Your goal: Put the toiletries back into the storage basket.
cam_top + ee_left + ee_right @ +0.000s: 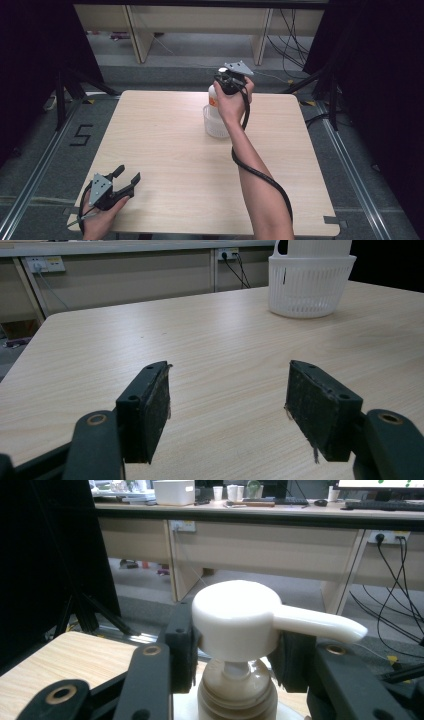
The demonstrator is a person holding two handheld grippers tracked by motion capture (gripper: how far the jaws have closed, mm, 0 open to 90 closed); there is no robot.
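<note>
A white pump bottle with an orange label stands in a small white slotted basket near the far middle of the wooden table. My right gripper is shut on the bottle's pump head; both black pads press its sides, and the spout points right in the right gripper view. My left gripper rests at the table's near left corner, open, with nothing between its fingers. The left gripper view shows the basket far off at the upper right.
Desks with cables and wall sockets stand beyond the table's far edge. Black stands and curtains flank both sides. A floor marking "5" lies left of the table. Bare tabletop lies between the two grippers.
</note>
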